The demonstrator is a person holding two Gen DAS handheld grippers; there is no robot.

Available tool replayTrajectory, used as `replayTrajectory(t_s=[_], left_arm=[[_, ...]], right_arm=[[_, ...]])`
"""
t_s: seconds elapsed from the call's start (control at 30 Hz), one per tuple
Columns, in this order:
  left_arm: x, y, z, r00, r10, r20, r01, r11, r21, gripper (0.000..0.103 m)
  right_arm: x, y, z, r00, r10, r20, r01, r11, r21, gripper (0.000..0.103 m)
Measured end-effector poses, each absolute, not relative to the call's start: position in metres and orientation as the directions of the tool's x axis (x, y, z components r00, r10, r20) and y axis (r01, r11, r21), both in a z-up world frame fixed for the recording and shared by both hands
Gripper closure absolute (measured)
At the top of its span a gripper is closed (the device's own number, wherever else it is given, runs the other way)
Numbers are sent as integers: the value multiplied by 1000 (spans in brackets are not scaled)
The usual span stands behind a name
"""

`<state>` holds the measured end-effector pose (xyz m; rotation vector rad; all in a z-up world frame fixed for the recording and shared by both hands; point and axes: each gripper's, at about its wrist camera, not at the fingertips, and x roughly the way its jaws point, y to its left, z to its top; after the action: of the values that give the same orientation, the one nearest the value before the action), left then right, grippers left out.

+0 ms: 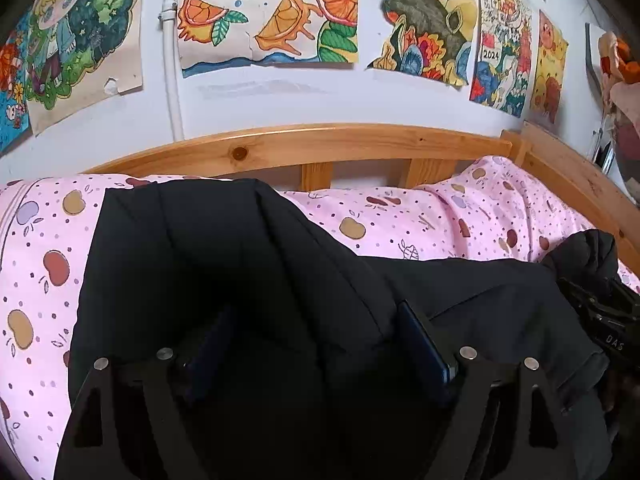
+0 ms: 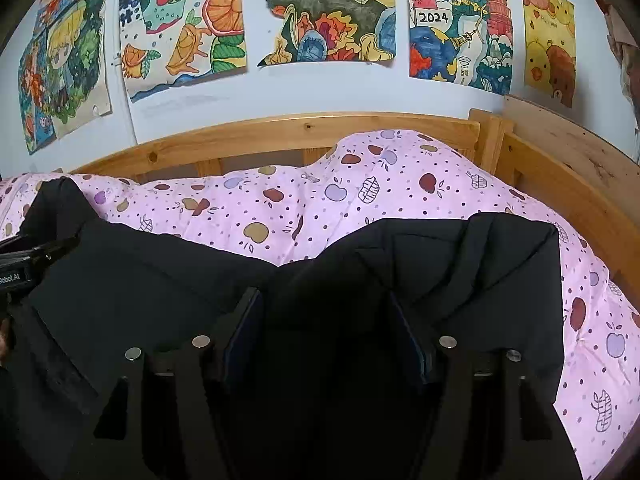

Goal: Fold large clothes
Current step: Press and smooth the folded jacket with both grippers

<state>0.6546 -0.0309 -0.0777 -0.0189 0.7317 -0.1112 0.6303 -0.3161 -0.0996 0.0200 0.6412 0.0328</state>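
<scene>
A black padded jacket (image 1: 192,256) lies across the pink apple-print duvet (image 1: 440,216), folded into thick layers. My left gripper (image 1: 320,340) points down at it, jaws open wide, with a raised fold of the jacket between the fingers (image 1: 424,344). In the right wrist view the jacket (image 2: 132,280) spreads from left to right. My right gripper (image 2: 326,336) stands open over its right part, with dark fabric between the fingers (image 2: 244,332). I cannot see either pair of pads pressing the cloth. The other gripper's body shows at each view's edge (image 1: 608,320) (image 2: 24,260).
A wooden bed rail (image 1: 320,140) runs behind the duvet, and a side rail (image 2: 580,200) closes the right end. Coloured drawings (image 2: 320,12) hang on the pale wall above. The pink duvet (image 2: 300,200) bulges up toward the rail.
</scene>
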Motion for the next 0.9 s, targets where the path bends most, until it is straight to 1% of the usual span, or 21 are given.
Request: replayTrajectory(t_s=[0.1,0.2,0.27,0.3,0.33,0.4,0.57,0.63,0.7,0.9], left_arm=[[653,-31,-73,744,-104,-661,91,994,-54,20],[646,-37,-64,757,-61,-651,74,997,-8,20],[639,-39,-55,760,-46,-648,67,998,8,19],[635,-40,-50,759,-56,-648,74,997,1,18],[629,-40,-46,760,-72,-646,85,996,-12,17],[618,-41,-38,758,-107,-644,107,993,-39,11],[586,-48,-16,767,-136,-627,131,990,-55,10],[574,-51,-9,772,-146,-618,143,988,-55,9],[560,-54,-2,783,-156,-603,158,986,-51,8],[525,-56,10,812,-174,-558,184,982,-38,6]], right_arm=[[630,-321,-97,800,70,-596,-34,997,71,43],[627,-327,-88,794,100,-599,-29,992,126,41],[620,-329,-83,796,110,-595,-17,987,160,37],[616,-329,-81,797,122,-591,-21,984,175,31],[611,-328,-77,800,135,-585,-30,982,185,28],[602,-324,-72,804,130,-581,-35,985,171,27],[574,-314,-51,821,130,-557,-71,990,125,25],[562,-313,-42,828,138,-543,-83,989,124,21],[550,-311,-35,835,150,-529,-100,987,122,19],[520,-306,-26,841,195,-505,-153,980,124,18]])
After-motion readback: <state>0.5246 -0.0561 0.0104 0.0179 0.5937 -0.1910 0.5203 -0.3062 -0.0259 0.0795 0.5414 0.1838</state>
